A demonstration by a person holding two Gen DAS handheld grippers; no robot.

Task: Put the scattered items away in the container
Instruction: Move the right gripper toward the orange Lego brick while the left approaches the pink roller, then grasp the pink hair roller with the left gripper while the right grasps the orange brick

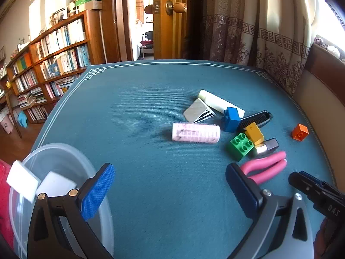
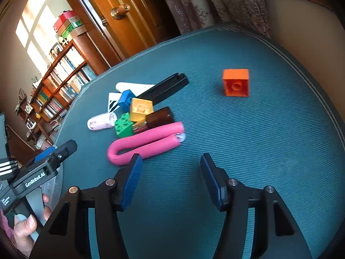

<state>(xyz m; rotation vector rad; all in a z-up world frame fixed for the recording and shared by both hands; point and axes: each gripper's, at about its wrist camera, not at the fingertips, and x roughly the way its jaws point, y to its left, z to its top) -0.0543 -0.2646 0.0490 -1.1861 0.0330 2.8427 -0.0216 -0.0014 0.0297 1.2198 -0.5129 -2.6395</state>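
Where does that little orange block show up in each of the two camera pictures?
Left wrist view: the orange block sits far right, alone on the blue mat, right of the pile.
Right wrist view: the block is upper middle, alone, right of the pile.
Shared landmark: the bent pink foam roller, at the pile's near edge in both.

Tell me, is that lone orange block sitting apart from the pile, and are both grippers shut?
Only the grippers are wrong: the left gripper and the right gripper are open, as each wrist view shows. The orange block does sit apart from the pile.
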